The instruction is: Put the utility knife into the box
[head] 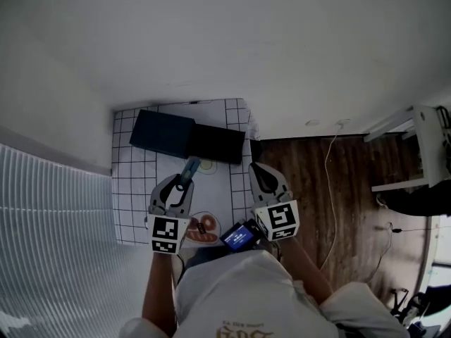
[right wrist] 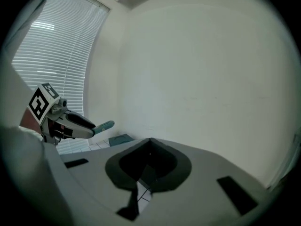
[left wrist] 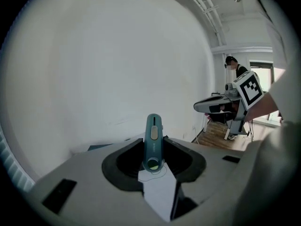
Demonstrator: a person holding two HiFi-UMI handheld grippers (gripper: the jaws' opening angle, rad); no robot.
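Currently the left gripper (head: 185,183) clamps the utility knife (left wrist: 153,138), whose end pokes out past the jaws. The knife is just beside the box (head: 184,138).

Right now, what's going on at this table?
A person holds a two-jaw gripper in each hand over a white gridded table. The left gripper is shut on a teal utility knife, which it holds over the table, short of the dark box at the far edge. The right gripper hangs beside it with its jaws together and nothing in them. The knife is not yet in the box.
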